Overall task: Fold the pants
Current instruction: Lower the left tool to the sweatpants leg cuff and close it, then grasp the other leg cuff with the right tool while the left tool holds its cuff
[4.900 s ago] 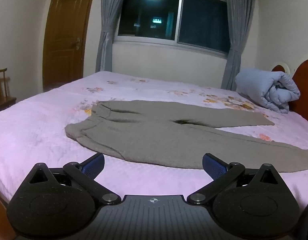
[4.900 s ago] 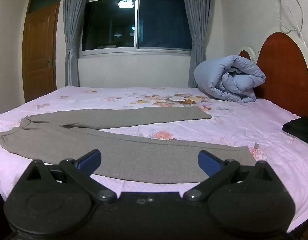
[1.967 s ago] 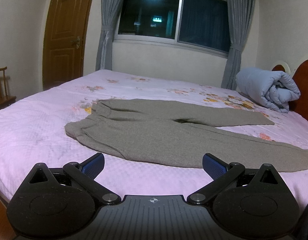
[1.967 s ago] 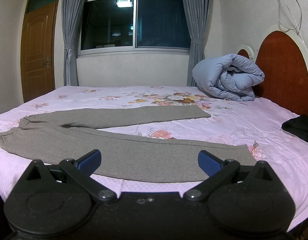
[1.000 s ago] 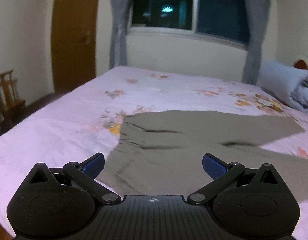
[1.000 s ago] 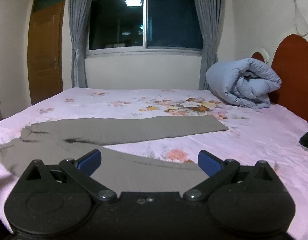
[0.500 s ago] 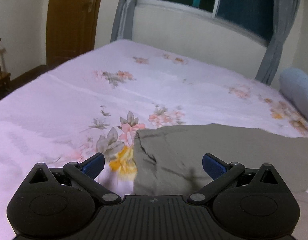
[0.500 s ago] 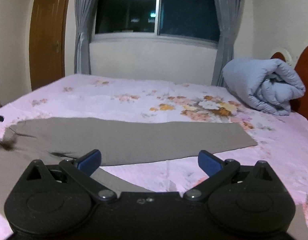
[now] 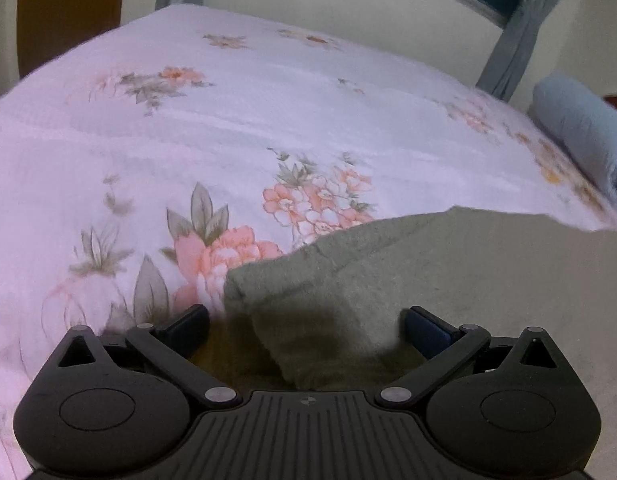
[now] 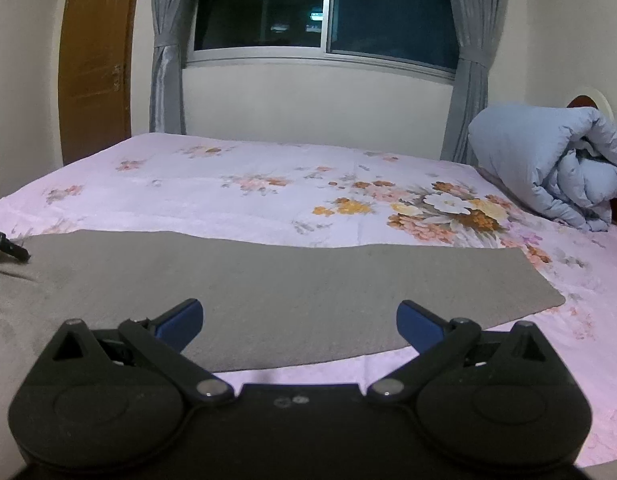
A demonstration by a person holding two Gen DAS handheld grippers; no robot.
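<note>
- A bedroom at night: a dark window [image 10: 324, 4] with grey curtains [image 10: 166, 60] on each side fills the far wall at 12 o'clock in the right wrist view, and a brown wooden door [image 10: 96, 64] stands at 10 o'clock.
- The bed [image 10: 268, 200] takes up most of both views, covered by a pink sheet printed with flowers; a dark red headboard [image 10: 586, 102] shows at 2 o'clock in the right wrist view.
- The grey-brown pants [image 10: 268, 280] lie flat on the sheet. In the right wrist view one leg runs across the middle, its hem end at 3 o'clock. In the left wrist view the waistband corner [image 9: 268, 280] sits at 6 o'clock, slightly raised and creased.
- A rolled pale blue quilt [image 10: 548, 160] rests on the bed at 2 o'clock, against the headboard and well apart from the pants.
- The left claw [image 9: 304, 330] is released, jaws spread wide, low over the waistband corner, which lies between its blue pads [image 9: 426, 326] in the picture; whether either pad touches the cloth I cannot tell.
- The right claw [image 10: 298, 322] is likewise released, jaws spread wide, over the near edge of the pant leg, gripping nothing.
- A small dark tip at 9 o'clock in the right wrist view sits by the waist end; too little shows to name it.
</note>
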